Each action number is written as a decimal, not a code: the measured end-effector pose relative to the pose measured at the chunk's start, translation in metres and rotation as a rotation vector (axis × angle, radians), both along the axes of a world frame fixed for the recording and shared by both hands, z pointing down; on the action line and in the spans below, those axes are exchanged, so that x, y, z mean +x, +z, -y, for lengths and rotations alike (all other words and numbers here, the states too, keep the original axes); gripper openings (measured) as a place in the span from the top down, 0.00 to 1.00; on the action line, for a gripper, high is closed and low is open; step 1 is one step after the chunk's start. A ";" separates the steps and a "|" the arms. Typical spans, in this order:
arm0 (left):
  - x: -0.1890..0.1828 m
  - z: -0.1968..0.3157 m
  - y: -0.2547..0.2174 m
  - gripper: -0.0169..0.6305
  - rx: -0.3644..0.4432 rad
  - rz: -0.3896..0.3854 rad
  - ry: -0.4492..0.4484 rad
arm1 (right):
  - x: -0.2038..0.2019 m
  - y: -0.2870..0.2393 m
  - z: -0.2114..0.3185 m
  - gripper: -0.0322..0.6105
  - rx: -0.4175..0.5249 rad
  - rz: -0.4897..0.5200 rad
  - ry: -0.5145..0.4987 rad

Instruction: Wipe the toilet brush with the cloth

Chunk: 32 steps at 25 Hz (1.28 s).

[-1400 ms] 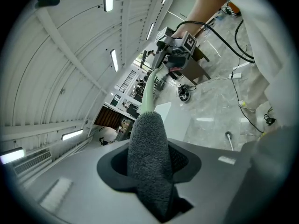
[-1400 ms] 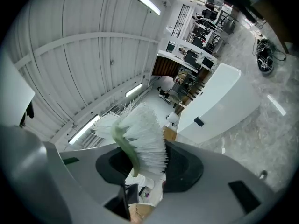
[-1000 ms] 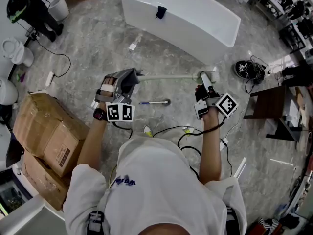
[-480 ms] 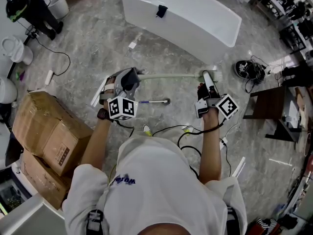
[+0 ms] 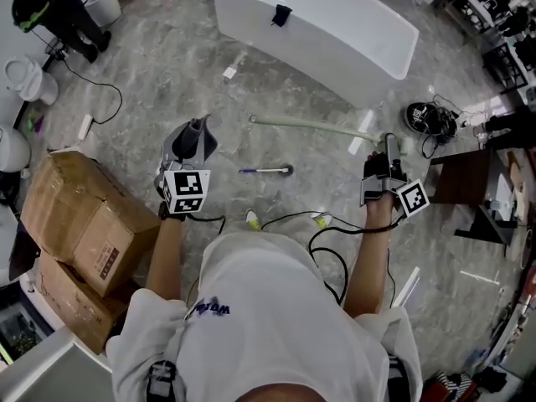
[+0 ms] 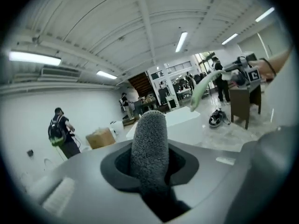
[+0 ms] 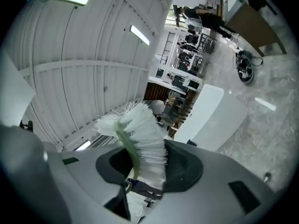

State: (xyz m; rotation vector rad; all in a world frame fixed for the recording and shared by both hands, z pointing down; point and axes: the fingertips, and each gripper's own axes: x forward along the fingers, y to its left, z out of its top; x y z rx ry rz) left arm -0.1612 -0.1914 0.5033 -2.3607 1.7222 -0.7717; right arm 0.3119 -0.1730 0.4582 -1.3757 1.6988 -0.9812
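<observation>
The floor (image 5: 159, 74) was grey marbled stone, with a long white block (image 5: 335, 36) standing on it at the far side and stacked cardboard boxes (image 5: 79, 224) at the left. A dark wooden table (image 5: 465, 182) stood at the right edge. Overhead ran a white ribbed ceiling (image 6: 93, 27), lit by long strip lights (image 6: 182, 41).

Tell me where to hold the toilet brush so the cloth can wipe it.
Grip the toilet brush at its bristle head, coming from the person's right, much as the right gripper does now. The long pale-green handle then sticks out free toward the cloth on the left, so the whole shaft is probably open to wiping.
</observation>
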 end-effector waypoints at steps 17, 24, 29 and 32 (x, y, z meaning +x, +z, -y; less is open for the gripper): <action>0.055 -0.001 -0.018 0.84 -0.108 -0.402 0.047 | -0.084 -0.041 -0.001 0.69 0.084 -0.698 0.105; 0.090 -0.009 -0.024 0.84 -0.120 -0.365 0.113 | -0.114 -0.047 -0.004 0.69 0.143 -0.939 0.079; 0.082 -0.011 -0.022 0.84 -0.101 -0.449 0.084 | -0.125 -0.048 -0.009 0.69 0.176 -1.120 0.084; 0.087 -0.025 -0.015 0.84 -0.116 -0.441 0.099 | -0.131 -0.045 -0.017 0.69 0.204 -1.220 0.065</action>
